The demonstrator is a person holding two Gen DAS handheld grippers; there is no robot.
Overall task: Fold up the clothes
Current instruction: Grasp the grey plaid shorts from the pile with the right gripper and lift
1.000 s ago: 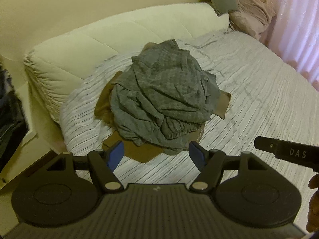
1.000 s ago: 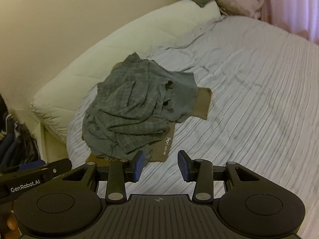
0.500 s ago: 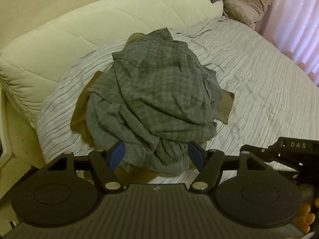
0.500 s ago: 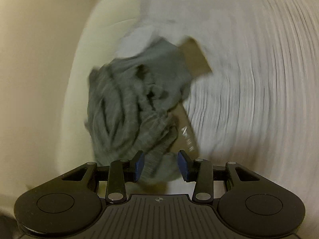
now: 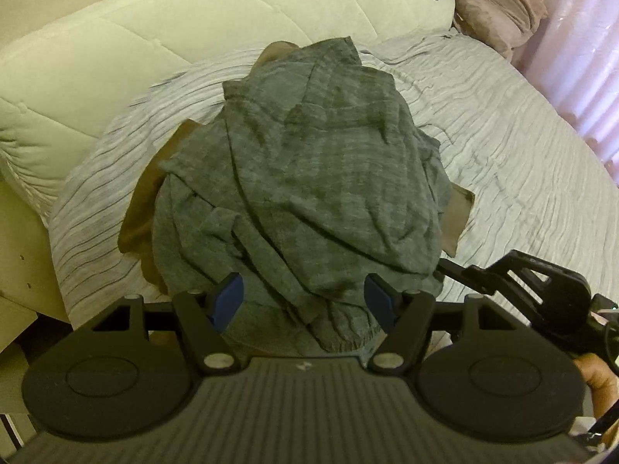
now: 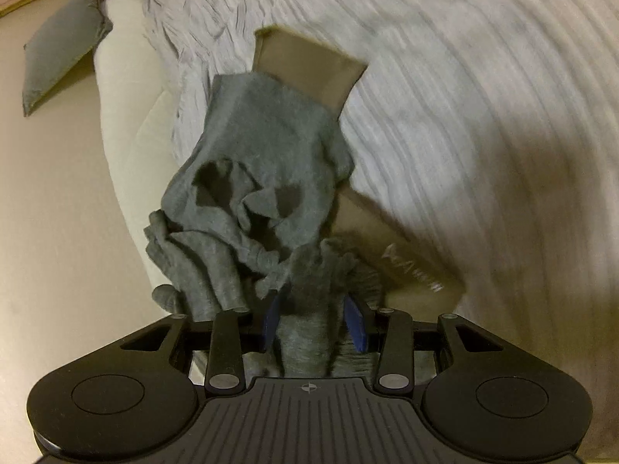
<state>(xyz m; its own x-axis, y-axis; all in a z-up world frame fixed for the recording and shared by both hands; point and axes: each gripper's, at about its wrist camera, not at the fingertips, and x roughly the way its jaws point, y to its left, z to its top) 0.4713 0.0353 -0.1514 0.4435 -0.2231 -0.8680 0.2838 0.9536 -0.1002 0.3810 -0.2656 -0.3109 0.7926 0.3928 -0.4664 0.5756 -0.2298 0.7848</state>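
Note:
A crumpled grey garment (image 5: 301, 193) lies in a heap on a brown garment (image 5: 143, 208) on the bed. My left gripper (image 5: 305, 301) is open, its blue pads on either side of the heap's near edge with a ribbed cuff between them. In the right wrist view, my right gripper (image 6: 313, 321) is still open a little, with a thick fold of the grey garment (image 6: 267, 178) between its blue pads (image 6: 354, 323). The brown garment (image 6: 309, 65) shows beyond and to the right. The right gripper also shows in the left wrist view (image 5: 541, 294), at the heap's right edge.
The bed has a grey striped sheet (image 5: 503, 162). A cream quilted duvet roll (image 5: 154, 38) lies along the far left side. A pink pillow (image 5: 499, 11) and pink curtain (image 5: 580, 58) are at the far right. A grey cushion (image 6: 58, 42) lies against the wall.
Both grippers have moved in onto the grey heap. The right gripper swung and tilted over its near edge, and a fold now sits between its pads.

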